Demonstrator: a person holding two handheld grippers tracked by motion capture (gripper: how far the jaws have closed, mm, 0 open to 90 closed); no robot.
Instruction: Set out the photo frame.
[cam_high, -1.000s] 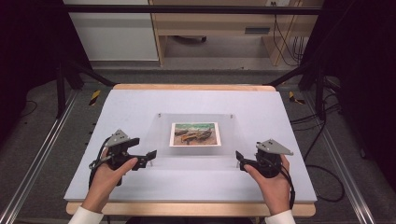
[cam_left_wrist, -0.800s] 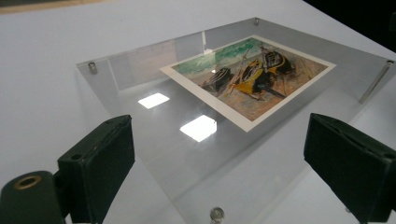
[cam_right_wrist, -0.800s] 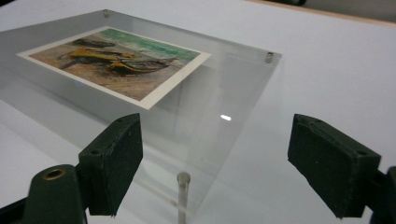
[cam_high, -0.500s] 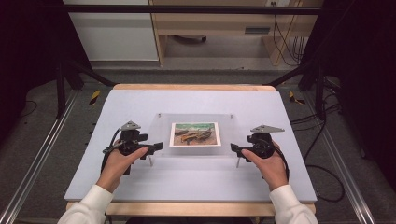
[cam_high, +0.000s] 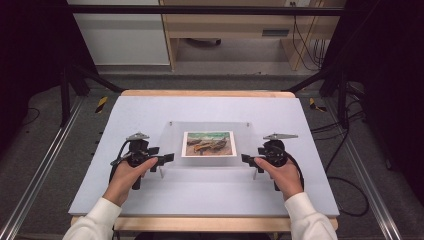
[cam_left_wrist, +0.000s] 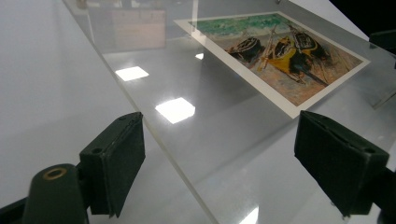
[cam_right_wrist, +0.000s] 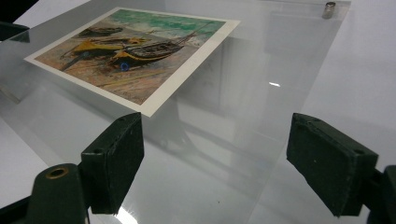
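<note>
Clear frame flat on the table, a boat picture at its middle. Left gripper at the frame's left edge, jaws just now closing a little yet wide apart, the edge between them, pads not pressing. Right gripper at the frame's right edge, jaws spread, nothing clamped.

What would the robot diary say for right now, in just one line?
scene: clear acrylic frame panel with boat picture on grey table | left gripper: open at panel's left edge | right gripper: open at right edge
</note>
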